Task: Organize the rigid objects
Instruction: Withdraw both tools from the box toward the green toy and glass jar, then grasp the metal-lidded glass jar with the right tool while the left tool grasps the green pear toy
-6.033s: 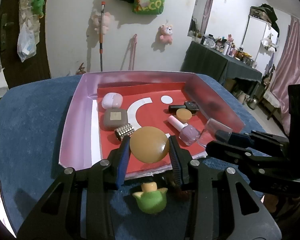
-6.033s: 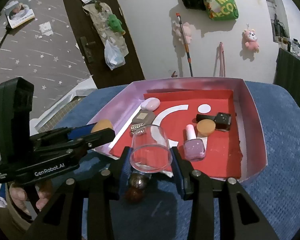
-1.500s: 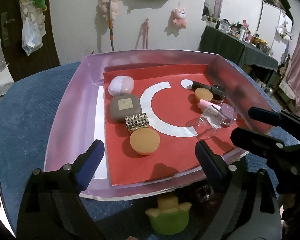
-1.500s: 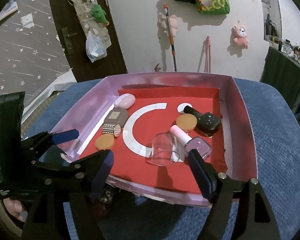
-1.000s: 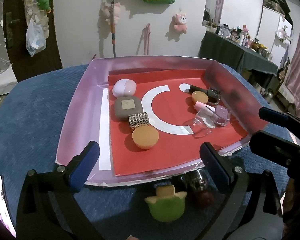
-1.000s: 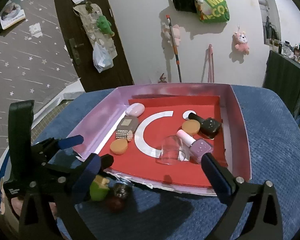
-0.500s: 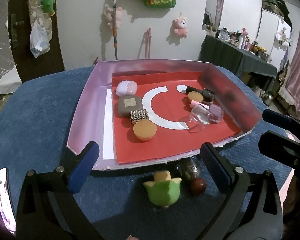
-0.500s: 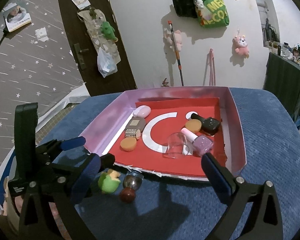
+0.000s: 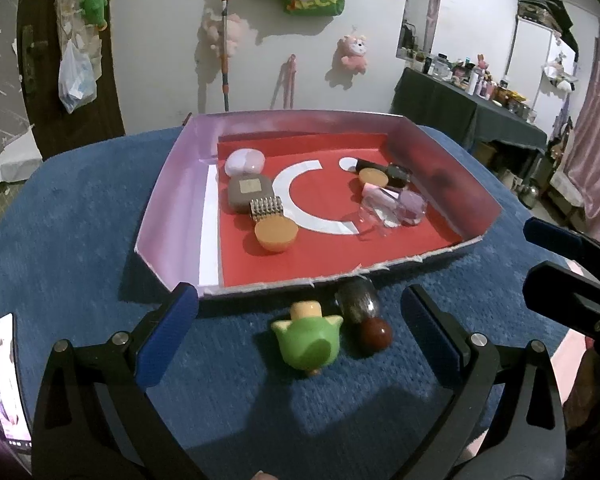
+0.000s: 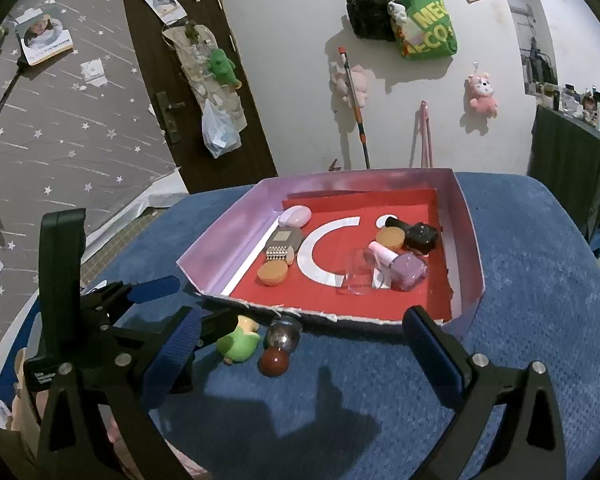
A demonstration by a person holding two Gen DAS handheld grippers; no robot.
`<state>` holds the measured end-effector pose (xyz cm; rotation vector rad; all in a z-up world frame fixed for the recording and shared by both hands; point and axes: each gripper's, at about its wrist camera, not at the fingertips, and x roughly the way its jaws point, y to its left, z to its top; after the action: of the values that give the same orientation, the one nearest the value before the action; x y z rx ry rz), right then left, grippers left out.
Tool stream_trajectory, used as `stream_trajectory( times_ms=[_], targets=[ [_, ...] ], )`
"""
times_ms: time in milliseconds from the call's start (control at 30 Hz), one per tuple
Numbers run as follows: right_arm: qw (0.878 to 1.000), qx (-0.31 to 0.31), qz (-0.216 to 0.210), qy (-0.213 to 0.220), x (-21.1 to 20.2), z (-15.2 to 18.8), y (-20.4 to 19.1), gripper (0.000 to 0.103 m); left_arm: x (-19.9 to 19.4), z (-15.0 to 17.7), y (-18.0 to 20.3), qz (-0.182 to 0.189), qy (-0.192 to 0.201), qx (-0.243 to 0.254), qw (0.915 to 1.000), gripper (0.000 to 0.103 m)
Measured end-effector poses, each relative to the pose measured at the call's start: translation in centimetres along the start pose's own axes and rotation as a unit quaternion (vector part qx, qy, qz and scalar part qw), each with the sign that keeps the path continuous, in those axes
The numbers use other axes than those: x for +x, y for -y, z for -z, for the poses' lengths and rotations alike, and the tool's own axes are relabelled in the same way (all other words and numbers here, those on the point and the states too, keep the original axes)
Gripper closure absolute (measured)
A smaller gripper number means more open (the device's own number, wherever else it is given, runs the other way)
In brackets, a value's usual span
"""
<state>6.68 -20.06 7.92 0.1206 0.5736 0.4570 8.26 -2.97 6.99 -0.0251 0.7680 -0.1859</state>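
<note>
Held the left gripper (image 9: pixel 298 320) spread wide and empty over the blue cloth (image 9: pixel 60 240), just short of the green toy (image 9: pixel 307 340), the dark ball (image 9: pixel 375 334) and a shiny capsule (image 9: pixel 356 300) lying outside the tray's (image 9: pixel 172 184) torn front edge. Kept the right gripper (image 10: pixel 298 344) equally wide apart, gripping nothing. Left the orange disc (image 9: pixel 276 234), clear cup (image 10: pixel 358 270) and purple nail polish (image 10: pixel 408 270) resting on the tray's red floor.

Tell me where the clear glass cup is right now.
The clear glass cup lies on its side on the red floor of the tray, touching the purple nail polish bottle at the tray's right side in both views.
</note>
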Motion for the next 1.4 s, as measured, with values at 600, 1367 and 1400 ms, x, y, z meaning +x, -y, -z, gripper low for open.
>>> stream_trajectory(
  times_ms=[600,1367,1400],
  targets=[
    [0.999,0.033,0.005,-0.026,0.8,2.3,1.0,0.000,1.0,3.0,-0.3,0.026,-0.036,-0.008,0.9990,0.000],
    [0.995,0.051,-0.005,-0.083,6.3,3.0,1.3,0.026,4.8,3.2,-0.8,0.009,-0.059,-0.016,0.9981,0.035],
    [0.995,0.051,-0.004,-0.083,6.4,3.0,1.4,0.026,4.8,3.2,-0.8,0.004,-0.057,-0.015,0.9983,0.037]
  ],
)
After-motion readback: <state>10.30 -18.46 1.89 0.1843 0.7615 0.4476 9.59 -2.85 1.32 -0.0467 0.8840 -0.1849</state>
